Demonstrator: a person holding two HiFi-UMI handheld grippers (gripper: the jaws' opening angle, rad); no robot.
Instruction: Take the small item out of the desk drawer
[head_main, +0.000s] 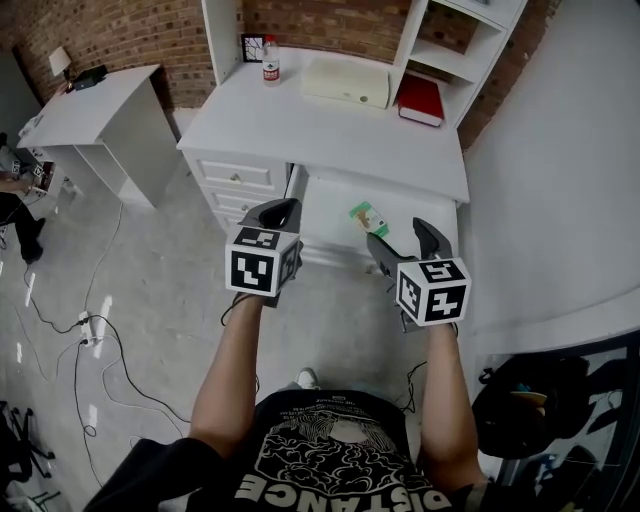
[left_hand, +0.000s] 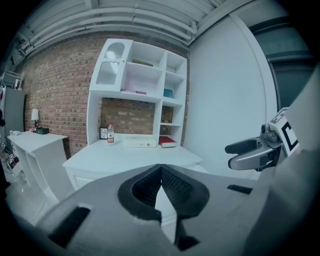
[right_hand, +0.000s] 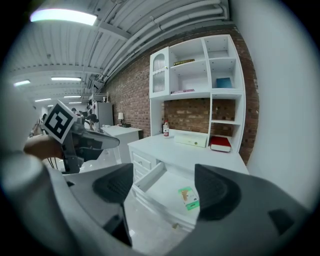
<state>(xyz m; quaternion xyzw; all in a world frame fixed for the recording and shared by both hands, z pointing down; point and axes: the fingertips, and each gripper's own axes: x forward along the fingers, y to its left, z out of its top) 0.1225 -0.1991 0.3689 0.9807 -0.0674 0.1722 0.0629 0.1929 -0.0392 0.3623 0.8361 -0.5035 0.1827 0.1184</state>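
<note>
A white desk (head_main: 330, 130) stands against a brick wall (head_main: 130, 30) in the upper centre of the head view, and its shallow drawer (head_main: 330, 215) is pulled out toward the person. The right gripper (head_main: 400, 235) hovers at the drawer's front right, right of frame centre. Its jaws are spread wide with nothing between the pads, and they touch neither the drawer nor what lies in it. The left gripper (head_main: 283, 212), left of centre, is held over the drawer's left front corner. In its own view the pads meet at their tips and grip nothing. The small item (head_main: 368, 217) lies flat on the drawer floor toward the right side. It is a thin green and white packet with a tan patch, just beyond the right gripper's jaws and apart from them.
</note>
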